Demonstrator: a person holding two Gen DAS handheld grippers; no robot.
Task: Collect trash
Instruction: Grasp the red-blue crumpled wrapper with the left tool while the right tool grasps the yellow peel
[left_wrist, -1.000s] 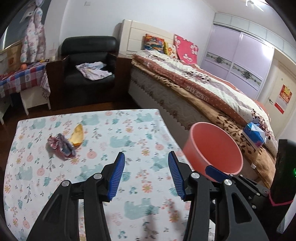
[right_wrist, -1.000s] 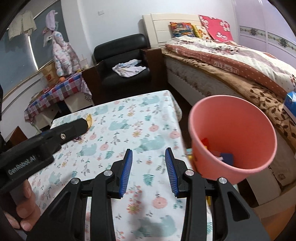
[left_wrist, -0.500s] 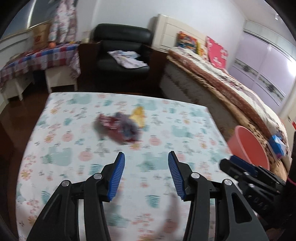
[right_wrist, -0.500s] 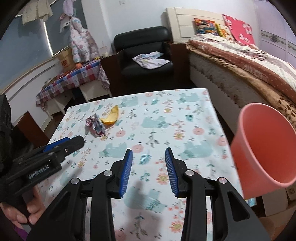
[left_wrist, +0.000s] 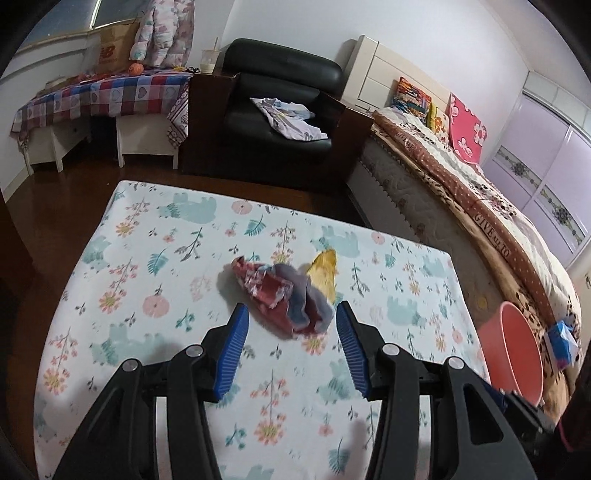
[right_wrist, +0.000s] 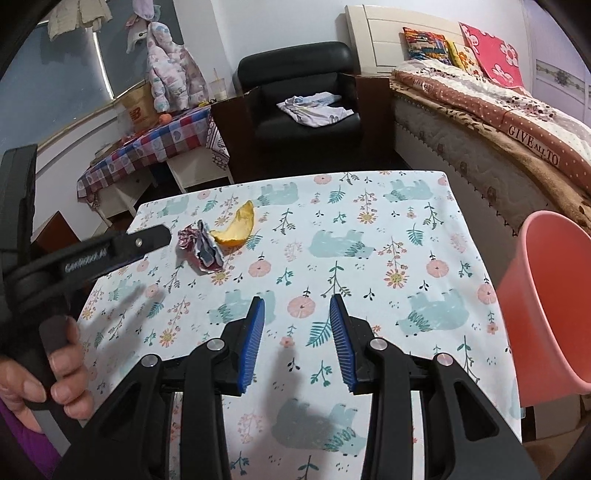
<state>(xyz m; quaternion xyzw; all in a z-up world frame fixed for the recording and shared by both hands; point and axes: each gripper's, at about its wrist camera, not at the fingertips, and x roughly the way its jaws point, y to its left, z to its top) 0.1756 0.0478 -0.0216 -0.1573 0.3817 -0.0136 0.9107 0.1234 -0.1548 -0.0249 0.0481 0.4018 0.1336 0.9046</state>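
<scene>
1. Left wrist view showed your left gripper (left_wrist: 291, 332) with its blue-padded fingers (left_wrist: 233, 345) spread wide, low over the table (left_wrist: 147, 295) with the floral cloth.
2. The crumpled red wrapper (left_wrist: 280, 295) lay on the cloth just ahead of the gap between those fingers, its near edge reaching in between the tips; you were not pinching it, and whether either pad touched it I could not tell.
3. A yellow peel (left_wrist: 325, 273) sat just beyond the wrapper on its right side, touching or overlapping it.
4. The pink bucket (left_wrist: 513, 354) stood off the table's right edge, beside the bed (left_wrist: 461, 206), well apart from the wrapper.
5. In the right wrist view, your right gripper (right_wrist: 297, 339) hung over the near middle of the cloth with its fingers (right_wrist: 253, 338) parted and nothing between them.
6. From there the wrapper (right_wrist: 201, 247) and the peel (right_wrist: 236, 229) lay toward the far left of the table, with the tip of your left gripper (right_wrist: 151, 238) just beside the wrapper.
7. Your left hand (right_wrist: 44, 376) was wrapped around that gripper's handle at the lower left.
8. The bucket (right_wrist: 546, 295) appeared at the right edge of that view, tilted with its mouth facing left; its contents could not be seen.
9. A black armchair (right_wrist: 299, 92) with a cloth on its seat stood beyond the table.
</scene>
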